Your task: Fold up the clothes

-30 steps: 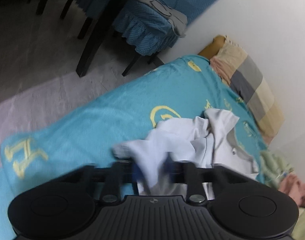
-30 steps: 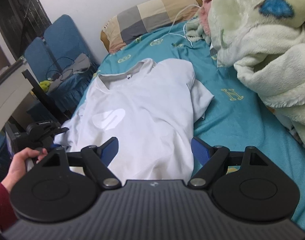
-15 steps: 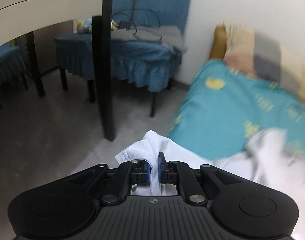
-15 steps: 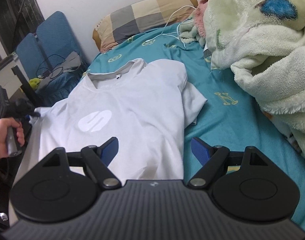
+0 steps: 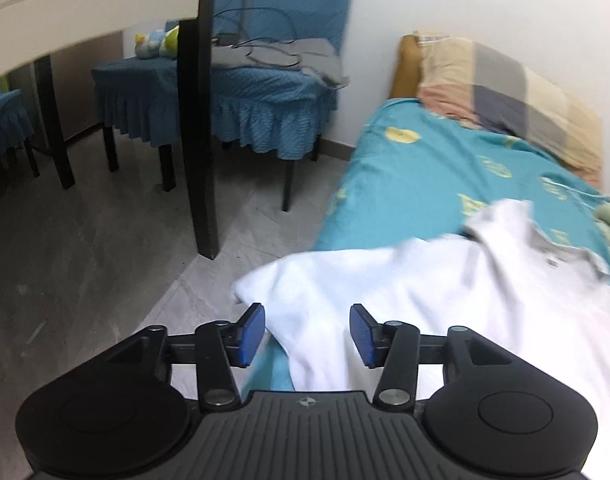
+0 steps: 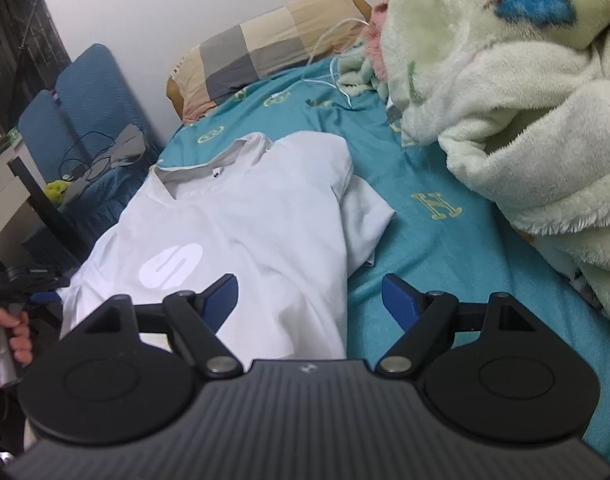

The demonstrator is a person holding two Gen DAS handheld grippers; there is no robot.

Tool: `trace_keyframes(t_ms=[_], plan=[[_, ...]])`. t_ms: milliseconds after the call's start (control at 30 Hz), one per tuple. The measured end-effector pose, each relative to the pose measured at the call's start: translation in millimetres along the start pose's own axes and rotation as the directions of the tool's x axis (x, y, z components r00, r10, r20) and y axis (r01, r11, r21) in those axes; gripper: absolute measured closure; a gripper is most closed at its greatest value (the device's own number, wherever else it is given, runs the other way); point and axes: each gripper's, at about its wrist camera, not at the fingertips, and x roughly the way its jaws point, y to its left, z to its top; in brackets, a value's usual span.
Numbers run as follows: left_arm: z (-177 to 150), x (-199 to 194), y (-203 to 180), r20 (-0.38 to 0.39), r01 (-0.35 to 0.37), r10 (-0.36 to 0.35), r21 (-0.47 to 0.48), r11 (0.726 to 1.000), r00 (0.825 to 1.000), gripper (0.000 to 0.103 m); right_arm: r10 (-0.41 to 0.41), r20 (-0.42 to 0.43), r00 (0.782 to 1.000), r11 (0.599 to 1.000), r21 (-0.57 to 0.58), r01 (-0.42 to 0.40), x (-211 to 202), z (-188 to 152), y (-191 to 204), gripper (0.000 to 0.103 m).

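Cotton by its look, the white T-shirt [image 6: 241, 216] should be light, limp and quick to wrinkle; pinch it at a sleeve edge or hem corner. It lies print-up on the teal bed sheet [image 6: 445, 248], long axis running collar at 12 o'clock to hem at 6. Left gripper [image 5: 307, 330] and right gripper [image 6: 309, 296] both stand spread, holding nothing.

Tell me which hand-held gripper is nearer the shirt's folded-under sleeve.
Right. The right hand-held gripper hovers open just below that sleeve; the left hand-held gripper sits across the shirt, at its far edge.
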Motion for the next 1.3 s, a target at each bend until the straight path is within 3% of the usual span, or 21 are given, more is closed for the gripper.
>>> trace_keyframes(t_ms=[200, 267, 400, 533, 633, 733, 833, 967, 1100, 1300], plan=[[-34.1, -98.5, -38.6, 0.022, 0.092, -0.094, 0.068, 0.993, 0.995, 0.04, 0.022, 0.034, 0.999, 1.0, -0.008, -0.022, -17.7, 2.3, 0.3, 0.034], [-52.0, -122.1, -55.2, 0.005, 0.145, -0.146, 0.079, 0.986, 0.989, 0.039, 0.036, 0.044, 0.998, 0.999, -0.004, -0.036, -25.8, 4.1, -0.5, 0.043], [-92.0, -161.9, -90.0, -0.042, 0.263, -0.26, 0.087, 0.961, 0.965, 0.039, 0.051, 0.047, 0.998, 0.999, -0.007, -0.051, -43.9, 7.7, -2.3, 0.061], [-133.5, -197.8, -124.5, -0.098, 0.376, -0.367, 0.089, 0.923, 0.925, 0.039, 0.067, 0.034, 0.997, 0.998, 0.009, -0.067, -63.2, 13.6, -9.6, 0.063], [-168.5, -206.5, -149.2, -0.158, 0.406, -0.383, 0.155, 0.901, 0.91, 0.041, 0.093, 0.03, 0.995, 0.995, 0.029, -0.094, -79.3, 18.2, -19.1, 0.063], [-188.2, -216.9, -164.4, -0.161, 0.403, -0.374, 0.228, 0.886, 0.913, 0.041, 0.079, 0.015, 0.997, 0.996, 0.043, -0.08, -86.7, 20.1, -28.2, 0.062], [-187.6, -216.9, -164.7, -0.144, 0.404, -0.38, 0.23, 0.885, 0.914, 0.041, 0.066, 0.0, 0.998, 0.99, 0.128, -0.065, -81.0, 19.5, -43.0, 0.062], [-176.9, -207.9, -155.9, -0.141, 0.405, -0.384, 0.18, 0.896, 0.912, 0.041, 0.099, -0.011, 0.995, 0.94, 0.33, -0.09, -56.5, 13.9, -66.2, 0.061], [-170.1, -197.4, -148.7, -0.144, 0.398, -0.38, 0.131, 0.908, 0.914, 0.041, 0.136, -0.02, 0.99, 0.836, 0.538, -0.104, -25.2, 3.0, -87.8, 0.062], [-169.3, -182.8, -147.9, -0.162, 0.391, -0.374, 0.088, 0.916, 0.913, 0.041, 0.162, -0.024, 0.987, 0.759, 0.641, -0.109, 17.0, -2.8, -94.2, 0.062]])
